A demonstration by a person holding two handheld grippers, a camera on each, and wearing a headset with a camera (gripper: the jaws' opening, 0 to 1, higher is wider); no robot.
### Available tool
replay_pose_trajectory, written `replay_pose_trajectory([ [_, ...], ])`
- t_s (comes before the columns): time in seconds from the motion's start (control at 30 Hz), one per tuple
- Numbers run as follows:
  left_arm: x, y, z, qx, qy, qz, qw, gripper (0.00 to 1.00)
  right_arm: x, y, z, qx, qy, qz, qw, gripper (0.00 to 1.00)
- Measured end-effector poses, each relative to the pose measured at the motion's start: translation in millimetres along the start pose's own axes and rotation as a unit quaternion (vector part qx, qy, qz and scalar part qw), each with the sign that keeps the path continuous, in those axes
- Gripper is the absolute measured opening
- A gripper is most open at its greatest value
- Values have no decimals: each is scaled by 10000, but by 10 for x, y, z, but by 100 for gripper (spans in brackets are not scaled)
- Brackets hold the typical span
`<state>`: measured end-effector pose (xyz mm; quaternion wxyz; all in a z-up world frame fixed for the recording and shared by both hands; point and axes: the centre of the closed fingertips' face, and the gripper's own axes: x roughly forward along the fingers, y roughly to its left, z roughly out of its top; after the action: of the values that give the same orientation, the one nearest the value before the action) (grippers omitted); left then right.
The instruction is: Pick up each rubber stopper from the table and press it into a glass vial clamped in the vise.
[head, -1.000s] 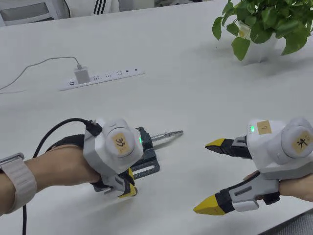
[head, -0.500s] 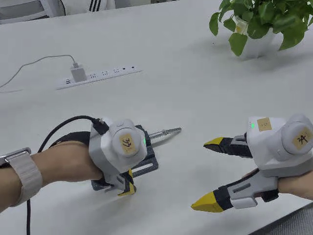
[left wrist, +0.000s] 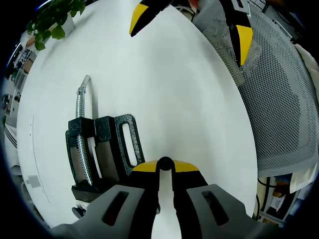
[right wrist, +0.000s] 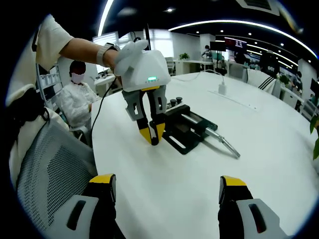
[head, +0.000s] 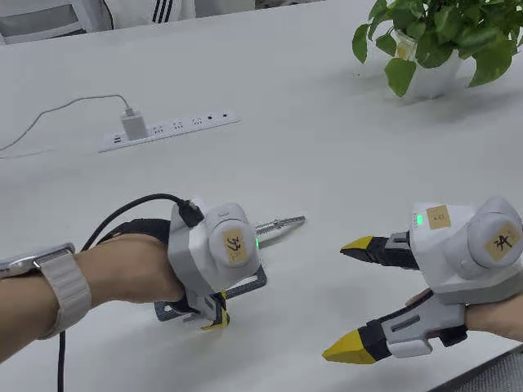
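My left gripper (left wrist: pixel 165 169) is shut on a small black rubber stopper (left wrist: pixel 165 163) held between its yellow tips. It hangs just off the near side of the black vise (left wrist: pixel 99 147), tips pointing down at the table. In the head view the left gripper (head: pixel 216 319) covers much of the vise (head: pixel 252 285); the vise's metal screw handle (head: pixel 282 223) sticks out to the right. The right gripper view shows the left gripper (right wrist: pixel 152 135) beside the vise (right wrist: pixel 185 130). My right gripper (head: pixel 351 298) stands wide open and holds nothing, well right of the vise.
Two small dark objects (right wrist: pixel 175 102) stand on the table behind the vise. A white power strip (head: pixel 170 129) with a plugged charger lies at the back left, and a potted plant (head: pixel 441 41) at the back right. A mesh chair (left wrist: pixel 271 99) sits at the table's near edge.
My left gripper has moved a little to the right, further over the vise, still shut. The right gripper has hardly moved and stays open.
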<state>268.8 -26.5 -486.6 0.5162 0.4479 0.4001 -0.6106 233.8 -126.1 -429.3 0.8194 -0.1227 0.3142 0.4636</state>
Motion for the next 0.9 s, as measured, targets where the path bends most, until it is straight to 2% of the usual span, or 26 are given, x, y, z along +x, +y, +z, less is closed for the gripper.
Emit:
replay_pose_trajectory([
  [0.33, 1, 2, 0, -70, 83, 93, 9999, 5, 19, 31, 3, -24, 7, 62, 10000, 83],
  [0.4, 0, 7, 0, -199, 44, 124, 9997, 4, 21, 34, 8, -19, -4, 73, 10000, 83],
  [0.57, -20, 6, -15, -432, -191, 219, 9986, 4, 35, 53, 21, -31, -17, 104, 9999, 83],
  [0.63, -33, -8, 8, -640, -428, 261, 9967, 4, 48, 58, 35, -36, -35, 113, 9999, 83],
  [0.73, -108, -3, 40, -1032, -811, 344, 9908, 4, 65, 65, 66, -51, -77, 130, 9999, 83],
  [0.83, -233, 12, 87, -1577, -1281, 363, 9785, 4, 87, 73, 108, -79, -122, 152, 9998, 83],
  [0.87, -291, 31, 105, -1786, -1498, 369, 9717, 4, 98, 77, 123, -89, -129, 165, 9997, 83],
  [0.9, -330, 42, 106, -1942, -1618, 378, 9668, 4, 106, 79, 135, -98, -135, 175, 9997, 83],
])
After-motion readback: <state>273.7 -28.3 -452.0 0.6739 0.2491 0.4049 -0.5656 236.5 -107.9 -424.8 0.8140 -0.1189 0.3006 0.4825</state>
